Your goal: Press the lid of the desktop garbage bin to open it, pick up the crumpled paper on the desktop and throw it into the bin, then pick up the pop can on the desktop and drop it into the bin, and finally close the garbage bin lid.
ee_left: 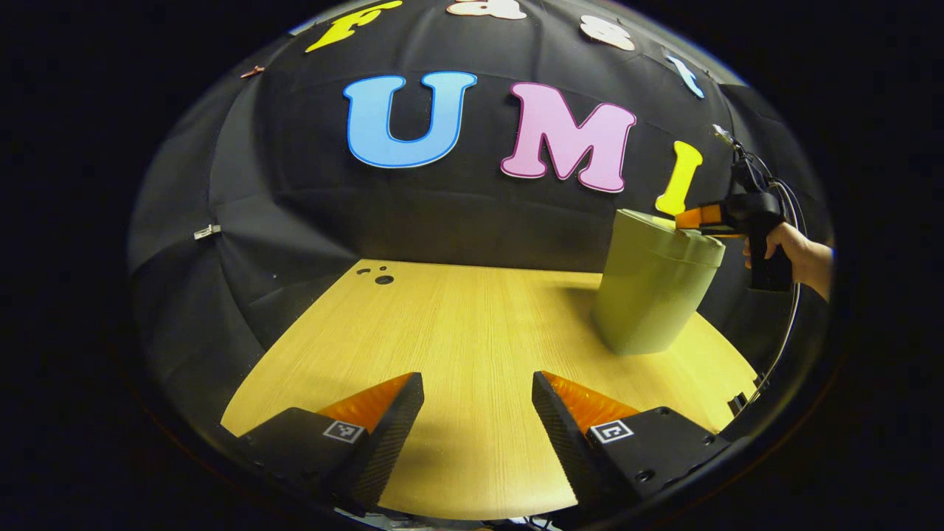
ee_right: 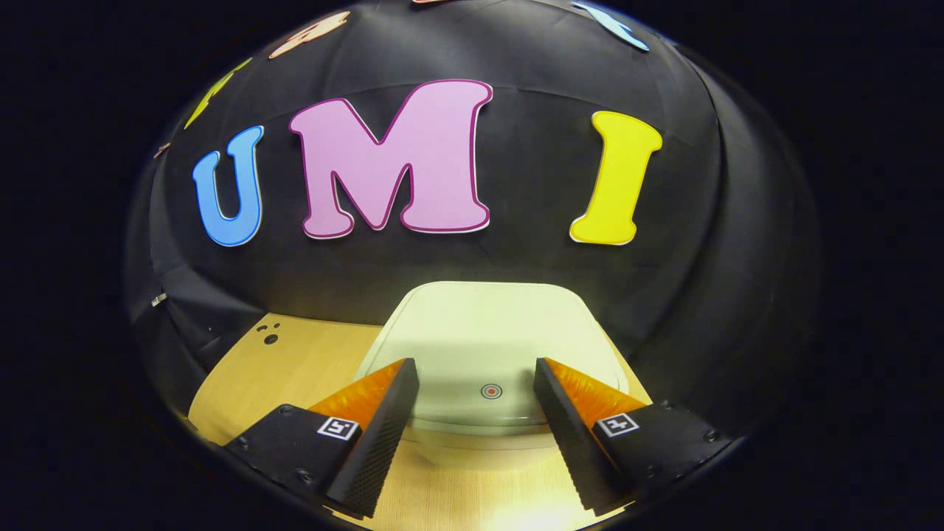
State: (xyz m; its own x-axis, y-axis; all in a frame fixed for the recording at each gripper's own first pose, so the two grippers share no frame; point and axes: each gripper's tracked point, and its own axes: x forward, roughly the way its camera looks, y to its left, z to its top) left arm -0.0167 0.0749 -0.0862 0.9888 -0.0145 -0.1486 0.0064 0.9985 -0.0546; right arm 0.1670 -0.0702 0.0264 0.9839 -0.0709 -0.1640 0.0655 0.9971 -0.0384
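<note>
The bin (ee_left: 653, 287) stands at the table's (ee_left: 457, 346) far right, lid (ee_right: 487, 346) down; the right gripper (ee_right: 476, 398) hovers wide over its press mark, likely to push; the left gripper (ee_left: 478, 413) waits wide, empty

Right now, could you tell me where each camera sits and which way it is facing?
Left gripper view: rides the left gripper, low over the wooden table, facing the wall; bin to its right, right gripper and a hand at the lid.
Right gripper view: rides the right gripper, just above the bin's closed lid, fingers apart.
Shared: bin, table, wall.
</note>
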